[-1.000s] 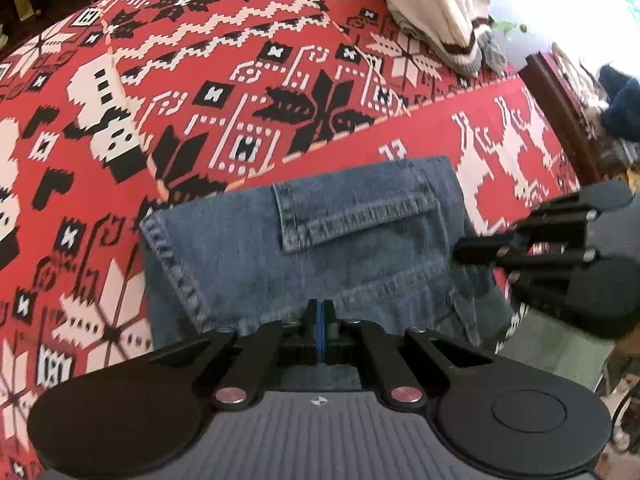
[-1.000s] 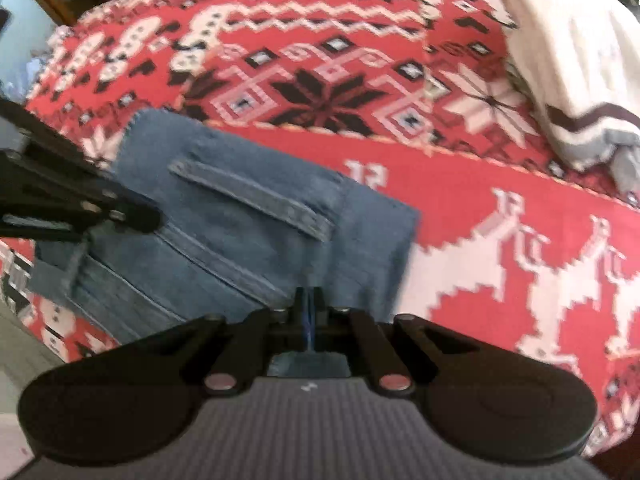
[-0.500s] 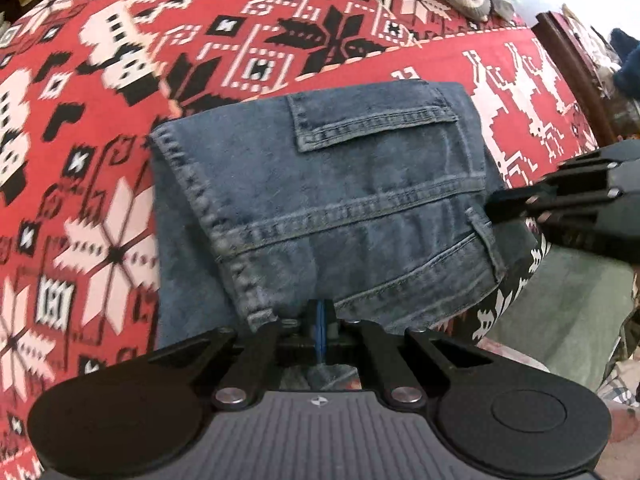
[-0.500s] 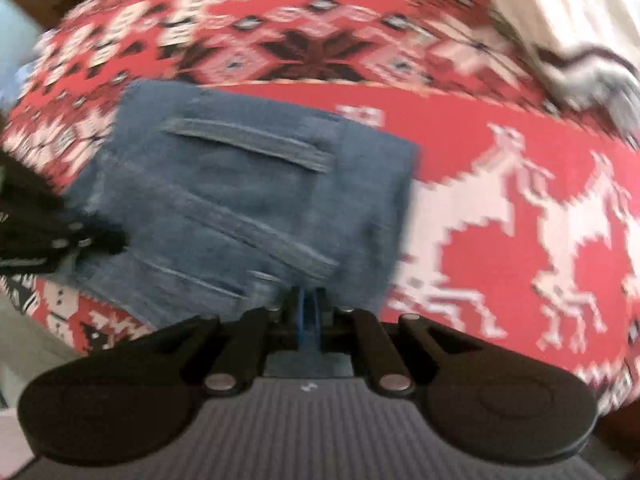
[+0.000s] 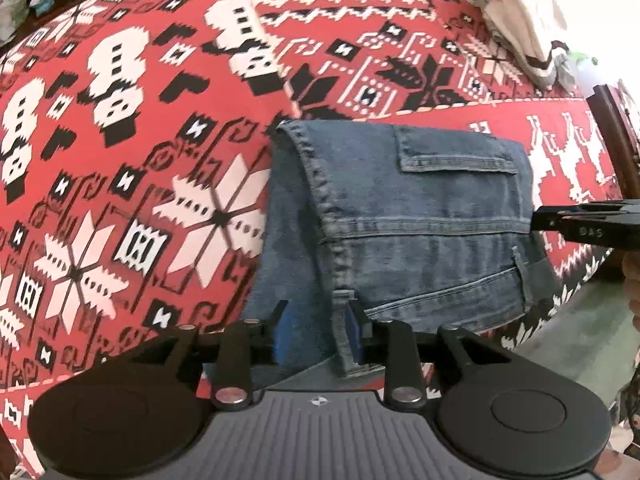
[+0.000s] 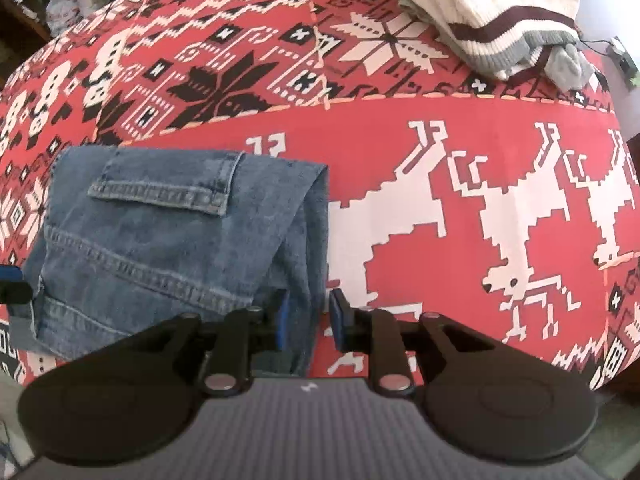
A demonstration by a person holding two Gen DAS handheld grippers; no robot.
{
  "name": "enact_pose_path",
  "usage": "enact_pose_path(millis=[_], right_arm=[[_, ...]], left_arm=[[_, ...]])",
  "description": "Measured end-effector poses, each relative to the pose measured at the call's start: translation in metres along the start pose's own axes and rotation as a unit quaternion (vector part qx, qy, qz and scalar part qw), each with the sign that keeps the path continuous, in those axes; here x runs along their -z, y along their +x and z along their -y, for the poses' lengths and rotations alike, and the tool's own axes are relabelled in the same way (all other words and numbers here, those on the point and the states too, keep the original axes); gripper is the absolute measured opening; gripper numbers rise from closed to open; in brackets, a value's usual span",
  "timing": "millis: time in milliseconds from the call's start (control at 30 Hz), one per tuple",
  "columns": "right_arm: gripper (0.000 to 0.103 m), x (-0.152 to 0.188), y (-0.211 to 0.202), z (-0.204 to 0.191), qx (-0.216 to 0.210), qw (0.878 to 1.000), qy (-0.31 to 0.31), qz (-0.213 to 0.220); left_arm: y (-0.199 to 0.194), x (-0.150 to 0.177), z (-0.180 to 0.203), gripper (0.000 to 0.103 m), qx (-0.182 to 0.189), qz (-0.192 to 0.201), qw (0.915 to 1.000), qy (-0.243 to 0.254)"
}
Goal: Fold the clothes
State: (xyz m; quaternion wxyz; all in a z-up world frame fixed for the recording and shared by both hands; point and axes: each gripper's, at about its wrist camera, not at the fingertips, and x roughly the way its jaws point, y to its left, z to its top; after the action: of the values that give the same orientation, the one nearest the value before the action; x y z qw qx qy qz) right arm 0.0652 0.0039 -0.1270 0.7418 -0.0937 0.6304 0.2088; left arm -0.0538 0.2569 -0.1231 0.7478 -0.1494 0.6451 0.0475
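A folded pair of blue jeans [image 5: 420, 220] lies near the front edge of a red patterned blanket [image 5: 160, 120], back pocket flap up. My left gripper [image 5: 318, 332] stands over the near left corner. Its jaws are opening, and the waistband seam and a belt loop lie loose between the blue pads. In the right wrist view the jeans [image 6: 160, 240] lie at the left. My right gripper [image 6: 310, 320] is at their near right corner, jaws opening, with the folded edge loose between them. The right gripper's fingers [image 5: 580, 224] also show at the jeans' right side.
A cream sweater with a dark stripe [image 6: 500, 12] is heaped at the far right of the blanket [image 6: 440, 160]. Dark wooden furniture [image 5: 616, 128] stands at the right. The blanket's front edge drops to a greenish floor [image 5: 560, 340]. Cups sit on shelves [image 5: 40, 0] far left.
Both grippers were shut on the jeans' near edge and have opened, letting the denim go. The jeans now lie flat, and both views have swung sideways.
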Motion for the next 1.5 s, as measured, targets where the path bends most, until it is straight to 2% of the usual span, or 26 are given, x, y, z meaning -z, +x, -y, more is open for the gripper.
enact_pose_path(millis=[67, 233, 333, 433, 667, 700, 767, 1000, 1200, 1267, 1300, 1333, 1400, 1500], right_arm=[[0.028, -0.002, 0.001, 0.003, -0.002, 1.0, 0.002, 0.002], [0.029, -0.012, 0.004, 0.004, -0.013, 1.0, -0.006, -0.007], [0.013, -0.015, 0.006, 0.001, -0.023, 0.999, -0.016, -0.022], [0.014, -0.018, 0.007, -0.006, -0.013, 0.999, -0.032, -0.027], [0.018, -0.021, 0.007, -0.01, 0.011, 0.999, -0.012, -0.037], [0.016, -0.021, 0.008, -0.012, 0.015, 0.999, -0.014, -0.037], [0.003, -0.022, 0.008, -0.014, 0.014, 0.999, -0.018, -0.041], [0.002, -0.027, -0.004, -0.024, 0.027, 0.998, -0.028, -0.043], [0.002, -0.031, -0.007, -0.023, 0.025, 0.998, -0.022, -0.053], [0.003, -0.032, -0.006, -0.024, 0.027, 0.998, -0.022, -0.057], [0.003, -0.032, -0.005, -0.024, 0.028, 0.998, -0.022, -0.059], [0.003, -0.033, -0.004, -0.024, 0.028, 0.998, -0.02, -0.06], [0.002, -0.034, -0.005, -0.025, 0.029, 0.998, -0.017, -0.061], [0.002, -0.035, -0.013, -0.031, 0.035, 0.998, -0.023, -0.056]], left_arm=[[0.002, -0.001, -0.006, 0.029, -0.005, -0.002, 1.0, -0.006], [0.002, -0.005, -0.02, 0.029, -0.016, 0.002, 0.9996, -0.023], [0.001, -0.008, -0.029, 0.029, -0.02, 0.003, 0.9992, -0.033], [0.003, -0.01, -0.036, 0.029, -0.024, 0.0, 0.999, -0.037], [0.003, -0.013, -0.044, 0.029, -0.024, -0.001, 0.9988, -0.043], [0.003, -0.014, -0.045, 0.029, -0.023, 0.001, 0.9989, -0.04], [0.003, -0.016, -0.045, 0.029, -0.021, 0.003, 0.9994, -0.027], [0.013, -0.022, -0.044, 0.033, -0.003, -0.004, 0.9997, 0.023], [0.026, -0.026, -0.042, 0.033, 0.034, -0.024, 0.9982, 0.042], [0.028, -0.027, -0.042, 0.026, 0.049, -0.033, 0.9976, 0.038], [0.029, -0.028, -0.042, 0.005, 0.056, -0.037, 0.9971, 0.036], [0.03, -0.029, -0.042, 0.005, 0.064, -0.041, 0.9966, 0.034], [0.027, -0.028, -0.037, 0.005, 0.053, -0.036, 0.997, 0.043], [0.004, -0.024, -0.028, 0.005, 0.045, -0.006, 0.998, 0.045]])
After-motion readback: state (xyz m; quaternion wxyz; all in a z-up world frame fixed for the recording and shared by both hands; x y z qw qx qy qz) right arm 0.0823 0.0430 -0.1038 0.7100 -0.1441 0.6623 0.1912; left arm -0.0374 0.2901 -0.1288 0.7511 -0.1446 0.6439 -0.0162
